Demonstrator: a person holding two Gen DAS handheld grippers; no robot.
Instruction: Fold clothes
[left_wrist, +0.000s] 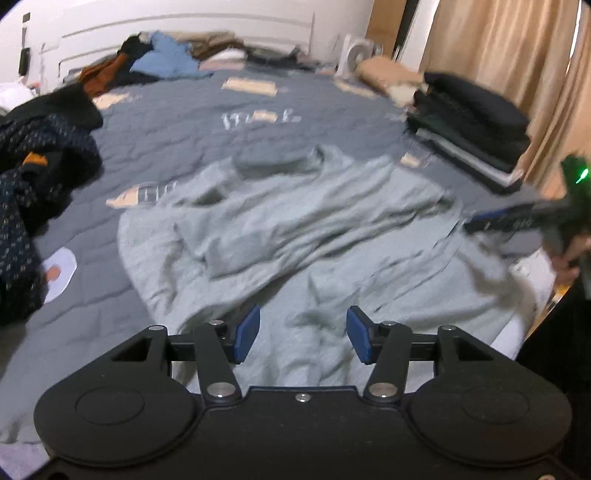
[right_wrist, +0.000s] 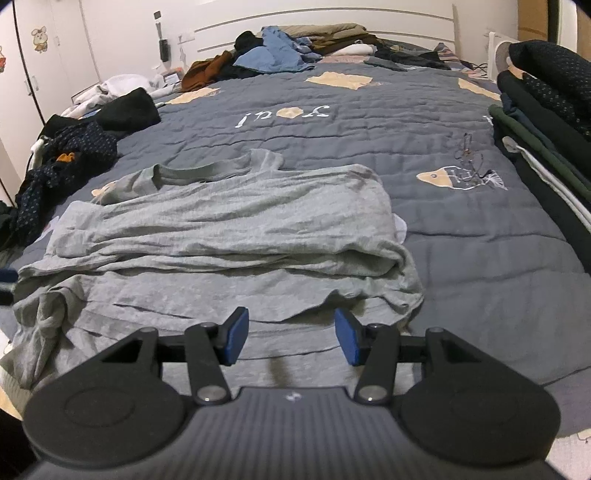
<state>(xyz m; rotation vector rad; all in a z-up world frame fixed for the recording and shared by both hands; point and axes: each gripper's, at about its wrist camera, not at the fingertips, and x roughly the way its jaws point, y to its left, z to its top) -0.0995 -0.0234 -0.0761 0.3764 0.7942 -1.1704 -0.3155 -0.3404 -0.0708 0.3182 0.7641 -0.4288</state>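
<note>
Grey shirt (right_wrist: 229, 229) lies part-folded on the quilt (right_wrist: 461, 258), long axis crosswise, its near hem just ahead of both grippers — left gripper (left_wrist: 303, 338) and right gripper (right_wrist: 291, 336) spread, holding nothing.

Light grey shirt (right_wrist: 221, 225) on slate-blue quilt (right_wrist: 461, 258) with cream patches, blue-padded fingers (right_wrist: 236, 332), dark folded stack (left_wrist: 472, 125).

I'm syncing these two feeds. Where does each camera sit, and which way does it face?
Left wrist: on the left gripper, looking down the bed over the grey shirt; open jaws, right gripper and hand show.
Right wrist: on the right gripper, facing the headboard over the shirt; only its open jaws show.
Shared: shirt, bed, folded stack, unfolded clothes pile.
</note>
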